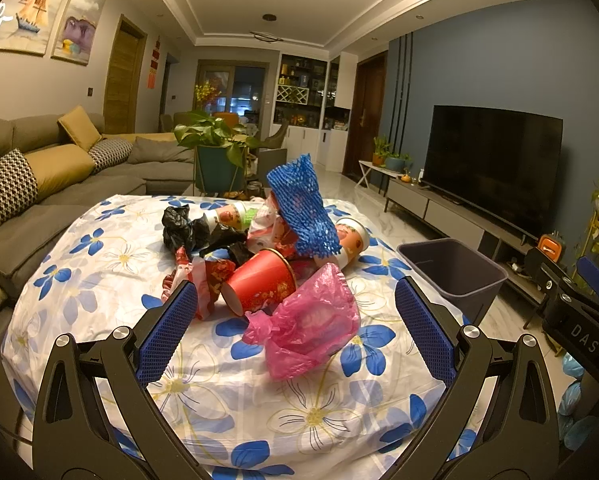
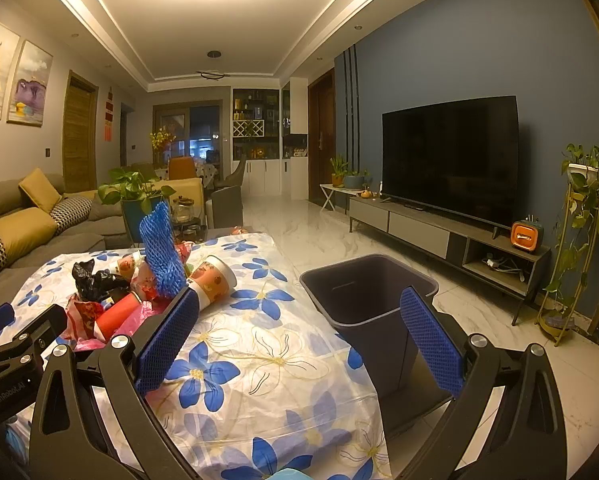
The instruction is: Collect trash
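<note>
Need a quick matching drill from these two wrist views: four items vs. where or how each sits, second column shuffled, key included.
Items
1. pink plastic bag
2. blue foam net
3. red paper cup
4. dark bin

Descriptions
A. sticking up above the pile
B. on the floor beside the table, no trash visible inside
C. lying on its side
D. crumpled, nearest the left gripper

Pairs: 1-D, 2-A, 3-C, 4-B

Bare cloth lies open before the trash pile [image 1: 267, 256]. The bin [image 2: 363, 292] stands just beside the counter [image 2: 259, 360], its mouth unblocked.
</note>
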A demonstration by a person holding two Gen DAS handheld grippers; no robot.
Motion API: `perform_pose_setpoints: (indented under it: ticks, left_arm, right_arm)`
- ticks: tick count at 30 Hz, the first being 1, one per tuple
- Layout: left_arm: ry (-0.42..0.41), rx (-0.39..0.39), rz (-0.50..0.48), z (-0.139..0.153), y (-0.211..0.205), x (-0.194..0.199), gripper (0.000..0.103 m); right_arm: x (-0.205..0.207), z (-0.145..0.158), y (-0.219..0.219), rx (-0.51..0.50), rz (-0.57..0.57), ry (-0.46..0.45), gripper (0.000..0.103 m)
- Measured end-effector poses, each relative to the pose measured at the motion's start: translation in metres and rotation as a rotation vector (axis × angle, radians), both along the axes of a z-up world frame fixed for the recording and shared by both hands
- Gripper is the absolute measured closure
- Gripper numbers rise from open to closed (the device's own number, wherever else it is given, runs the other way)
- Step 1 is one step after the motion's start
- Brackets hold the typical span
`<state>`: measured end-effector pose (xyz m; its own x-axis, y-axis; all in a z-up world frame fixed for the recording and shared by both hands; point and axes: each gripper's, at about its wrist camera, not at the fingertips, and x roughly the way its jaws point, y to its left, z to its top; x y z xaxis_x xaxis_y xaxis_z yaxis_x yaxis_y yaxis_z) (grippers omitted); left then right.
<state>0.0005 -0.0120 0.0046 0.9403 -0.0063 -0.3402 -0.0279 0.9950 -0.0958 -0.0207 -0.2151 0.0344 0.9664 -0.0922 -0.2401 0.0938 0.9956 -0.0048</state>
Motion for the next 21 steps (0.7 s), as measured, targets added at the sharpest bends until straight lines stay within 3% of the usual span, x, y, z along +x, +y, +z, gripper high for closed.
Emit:
perform_pose_setpoints:
  ticks: [21]
  left_arm:
    - [0.000,-0.004,0.000,-0.0001,0.0010,-0.0001,0.006]
  right_arm:
    - [-0.0006,-0.0004,0.0003,-0.001,0.001,-0.002,0.006]
